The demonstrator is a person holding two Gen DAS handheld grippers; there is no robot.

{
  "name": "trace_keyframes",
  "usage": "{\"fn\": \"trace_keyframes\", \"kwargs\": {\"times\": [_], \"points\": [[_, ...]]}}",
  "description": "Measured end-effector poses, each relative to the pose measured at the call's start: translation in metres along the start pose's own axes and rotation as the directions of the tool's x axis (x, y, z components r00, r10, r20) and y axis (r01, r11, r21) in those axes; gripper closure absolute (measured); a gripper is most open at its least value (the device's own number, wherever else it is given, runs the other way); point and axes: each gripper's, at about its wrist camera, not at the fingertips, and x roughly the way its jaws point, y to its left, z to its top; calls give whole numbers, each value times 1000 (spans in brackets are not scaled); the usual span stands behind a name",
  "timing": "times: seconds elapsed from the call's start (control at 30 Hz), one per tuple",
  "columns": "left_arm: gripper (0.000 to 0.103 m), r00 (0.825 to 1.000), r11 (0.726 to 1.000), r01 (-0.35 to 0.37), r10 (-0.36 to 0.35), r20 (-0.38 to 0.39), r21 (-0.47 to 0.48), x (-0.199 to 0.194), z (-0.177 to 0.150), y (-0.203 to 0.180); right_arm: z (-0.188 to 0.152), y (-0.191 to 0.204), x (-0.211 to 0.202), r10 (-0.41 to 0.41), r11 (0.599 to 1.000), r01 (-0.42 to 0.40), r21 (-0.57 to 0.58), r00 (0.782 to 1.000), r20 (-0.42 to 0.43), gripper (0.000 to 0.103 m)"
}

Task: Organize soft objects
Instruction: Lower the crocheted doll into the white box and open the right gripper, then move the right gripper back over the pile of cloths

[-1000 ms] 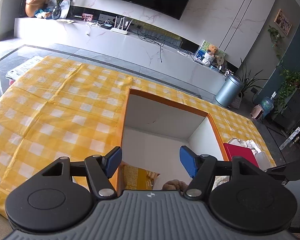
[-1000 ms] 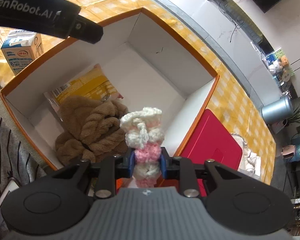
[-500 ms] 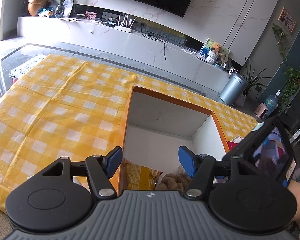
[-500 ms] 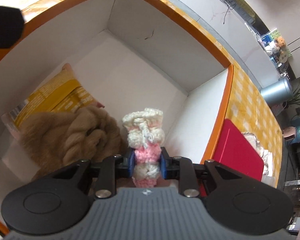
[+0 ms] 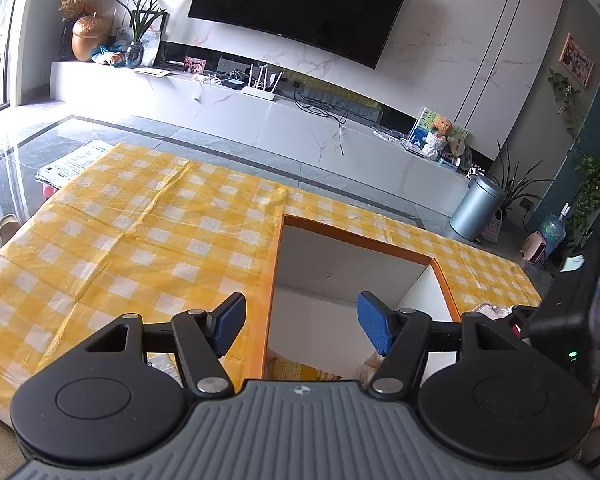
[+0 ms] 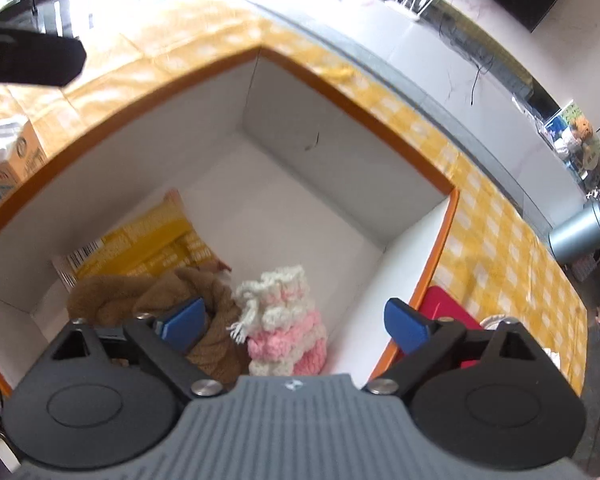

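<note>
Pink-and-white crochet piece (image 6: 286,322) just released into box (image 6: 340,92) beside brown knit (image 6: 204,312); right tool (image 6: 296,322) just sprung apart, left tool (image 5: 302,322) apart, empty.

Between the blue pads of my right gripper (image 6: 296,326) lies a crocheted piece (image 6: 284,324) banded in cream white and pink. To its left, a tan-brown knitted item (image 6: 172,300); beyond that, a yellow packet (image 6: 140,248) with a black-and-white barcode. The box (image 6: 340,152) ahead is white inside with an orange rim. To my right, a red lid (image 6: 448,312). My left gripper (image 5: 302,326) has blue pads on black arms and a grey ribbed body. The worktop cloth (image 5: 140,240) ahead of it is a yellow-and-white check.
</note>
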Motion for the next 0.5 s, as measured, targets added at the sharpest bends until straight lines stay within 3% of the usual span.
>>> {"fn": "trace_keyframes", "kwargs": {"times": [0.17, 0.4, 0.5], "points": [[28, 1000, 1000, 2, -2, 12, 14, -3, -1, -6, -5, -31, -35, 1, 994, -17, 110, 990, 138, 5], [28, 999, 999, 37, -37, 20, 26, 0, -4, -18, -31, -73, -76, -130, 978, 79, 191, 953, 272, 3], [28, 997, 997, 67, -68, 25, 36, 1, -8, -25, -51, -99, -90, -232, 946, 141, 292, 923, 307, 3]]}}
